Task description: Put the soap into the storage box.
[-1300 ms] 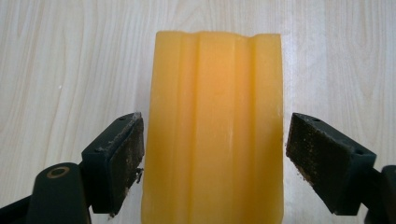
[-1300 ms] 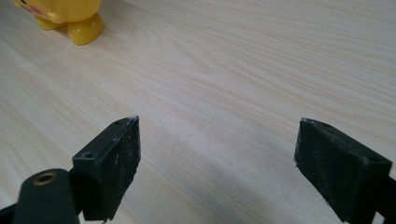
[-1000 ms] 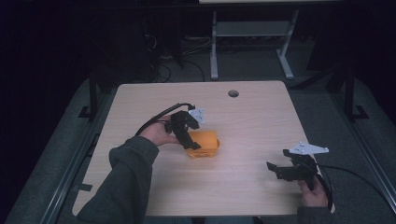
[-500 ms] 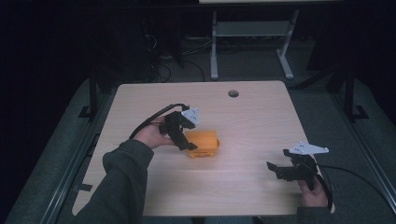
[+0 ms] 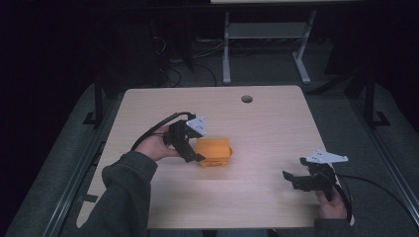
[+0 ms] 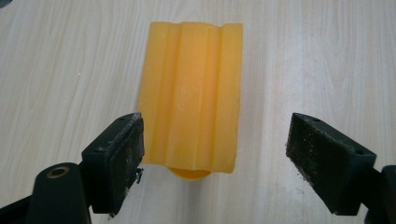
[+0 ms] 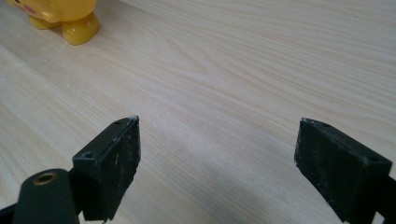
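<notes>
A yellow-orange ridged plastic toy lies on the wooden table left of centre. In the left gripper view the toy is a grooved block lying lengthwise between the jaws. My left gripper is open at the toy's left end; its left pad touches or nearly touches the toy's edge, and the right pad stands well apart from it. My right gripper hovers open near the table's front right, with bare wood between its pads. The toy peeks in at the top left of the right gripper view.
A round cable hole sits at the table's far edge. Beyond the table are a white desk frame and cables on a dark floor. Black cables trail from both grippers.
My left gripper has drawn back a little toward the left and lowered at the toy's end. The toy and my right gripper have stayed put.
</notes>
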`<state>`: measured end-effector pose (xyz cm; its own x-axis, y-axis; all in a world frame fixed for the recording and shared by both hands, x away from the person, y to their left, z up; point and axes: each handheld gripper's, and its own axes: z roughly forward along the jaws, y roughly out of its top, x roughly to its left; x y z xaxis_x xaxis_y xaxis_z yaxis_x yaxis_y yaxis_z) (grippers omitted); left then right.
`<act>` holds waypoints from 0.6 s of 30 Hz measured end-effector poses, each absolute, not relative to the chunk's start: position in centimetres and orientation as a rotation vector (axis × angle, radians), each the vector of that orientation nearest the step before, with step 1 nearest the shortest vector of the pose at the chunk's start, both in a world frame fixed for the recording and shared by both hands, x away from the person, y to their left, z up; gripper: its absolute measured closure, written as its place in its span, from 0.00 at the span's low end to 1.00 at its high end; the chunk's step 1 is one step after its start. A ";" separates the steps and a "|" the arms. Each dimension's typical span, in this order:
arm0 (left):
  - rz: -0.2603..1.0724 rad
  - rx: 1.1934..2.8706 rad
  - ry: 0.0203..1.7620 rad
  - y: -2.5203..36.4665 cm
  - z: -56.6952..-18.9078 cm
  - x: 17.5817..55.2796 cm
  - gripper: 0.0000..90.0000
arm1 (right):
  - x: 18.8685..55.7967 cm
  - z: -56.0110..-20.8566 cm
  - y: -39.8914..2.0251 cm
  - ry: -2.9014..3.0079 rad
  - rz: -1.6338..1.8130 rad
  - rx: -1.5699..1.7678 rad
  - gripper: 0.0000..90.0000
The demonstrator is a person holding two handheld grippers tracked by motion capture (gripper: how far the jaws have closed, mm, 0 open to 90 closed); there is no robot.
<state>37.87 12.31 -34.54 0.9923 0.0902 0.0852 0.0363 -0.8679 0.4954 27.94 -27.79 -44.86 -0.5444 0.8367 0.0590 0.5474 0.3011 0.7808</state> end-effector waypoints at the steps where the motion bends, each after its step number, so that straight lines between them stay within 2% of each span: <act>1: 0.145 2.620 0.091 12.4 -34.6 37.8 0.21 | 27.9 -44.9 -27.8 2.214 1.113 1.242 0.16; 18: 0.136 2.620 0.109 13.8 -35.1 36.2 0.22 | 27.8 -44.7 -28.1 2.198 1.109 1.252 0.15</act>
